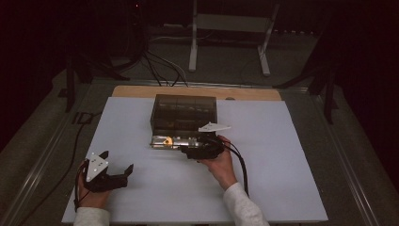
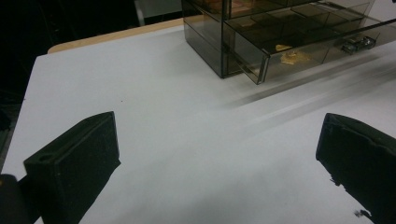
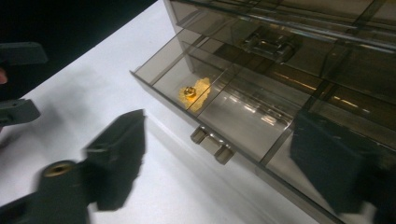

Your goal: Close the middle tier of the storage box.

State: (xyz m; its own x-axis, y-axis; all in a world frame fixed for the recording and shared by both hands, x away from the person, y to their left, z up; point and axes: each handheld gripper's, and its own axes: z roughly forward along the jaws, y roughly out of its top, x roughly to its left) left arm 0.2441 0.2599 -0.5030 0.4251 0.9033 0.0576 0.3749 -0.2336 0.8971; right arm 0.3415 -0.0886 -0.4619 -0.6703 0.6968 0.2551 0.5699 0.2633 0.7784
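The drawer (image 3: 233,116) stands pulled out of the bottom of the smoky box (image 1: 183,110), at the middle of the high view, so its compartments lie open from above. Its knob (image 3: 212,143) sits low and central in the right gripper view, between my right gripper's (image 3: 219,163) fingers (image 3: 119,154), which are spread with nothing pinched; I judge I am lined up to take the knob, and that is why the hand hovers right at the drawer front. A gold bit (image 3: 189,92) lies in a left compartment (too small to name).

My left gripper (image 1: 117,165) rests at the lower left of the high view, well apart from the box, fingers (image 2: 79,158) spread wide over bare table (image 1: 282,155), kept out of the way. Beyond the table's far edge, at the top of the high view, cables (image 1: 160,66) and a white stand (image 1: 230,28) sit on the floor. Nothing lies between my right fingers and the knob; only the drawer's divider walls crowd the gold bit.
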